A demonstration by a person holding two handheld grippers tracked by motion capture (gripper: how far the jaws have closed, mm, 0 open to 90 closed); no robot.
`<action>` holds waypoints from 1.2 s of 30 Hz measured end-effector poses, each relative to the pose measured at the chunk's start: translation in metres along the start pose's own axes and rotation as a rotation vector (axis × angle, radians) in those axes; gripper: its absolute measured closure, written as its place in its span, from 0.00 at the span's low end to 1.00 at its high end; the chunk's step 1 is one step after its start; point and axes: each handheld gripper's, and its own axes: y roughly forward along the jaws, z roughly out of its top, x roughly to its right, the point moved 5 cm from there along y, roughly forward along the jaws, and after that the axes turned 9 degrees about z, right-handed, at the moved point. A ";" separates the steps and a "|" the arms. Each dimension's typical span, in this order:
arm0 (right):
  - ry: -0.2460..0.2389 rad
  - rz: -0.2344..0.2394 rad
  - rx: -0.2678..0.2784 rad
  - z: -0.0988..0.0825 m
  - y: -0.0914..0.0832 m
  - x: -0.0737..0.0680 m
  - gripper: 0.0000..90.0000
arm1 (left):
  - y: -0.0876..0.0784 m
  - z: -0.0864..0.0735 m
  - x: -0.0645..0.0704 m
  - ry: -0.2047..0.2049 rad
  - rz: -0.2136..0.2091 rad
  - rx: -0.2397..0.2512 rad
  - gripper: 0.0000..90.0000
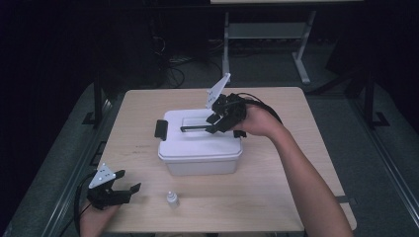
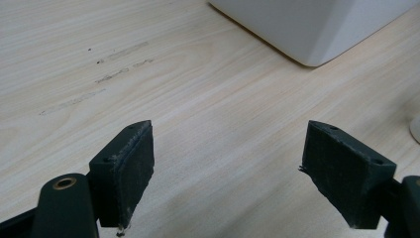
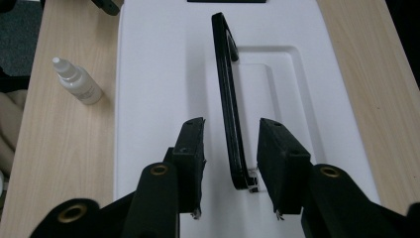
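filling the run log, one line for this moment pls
right gripper: open astride black handle of white plastic box | left gripper: open over wooden table

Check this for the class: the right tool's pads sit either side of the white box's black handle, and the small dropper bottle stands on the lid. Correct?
One slip: the dropper bottle stands on the table in front of the white box, as the high view shows. The right tool does straddle the black handle.
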 end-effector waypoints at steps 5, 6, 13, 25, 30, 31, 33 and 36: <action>-0.001 0.006 -0.016 0.003 0.008 0.005 0.78 | 0.001 0.000 0.001 0.010 0.001 -0.002 0.23; -0.001 0.008 -0.019 0.003 0.009 0.005 0.79 | 0.001 0.000 0.001 0.009 0.000 -0.002 0.23; -0.002 0.021 -0.029 0.007 0.019 0.010 0.83 | 0.000 0.000 0.000 -0.001 -0.004 0.003 0.22; -0.012 0.033 -0.030 0.020 0.031 0.016 0.90 | 0.002 0.001 0.002 0.002 -0.012 0.003 0.22; -0.028 0.024 -0.057 0.022 0.030 0.016 0.91 | 0.002 0.001 0.003 0.007 -0.016 0.001 0.23; -0.028 0.024 -0.057 0.022 0.030 0.016 0.91 | 0.002 0.001 0.003 0.007 -0.016 0.001 0.23; -0.031 0.025 -0.053 0.022 0.029 0.017 0.92 | 0.002 0.001 0.002 0.007 -0.015 0.000 0.22; -0.040 0.025 -0.051 0.022 0.029 0.017 0.92 | 0.002 0.001 0.002 0.003 -0.016 0.002 0.22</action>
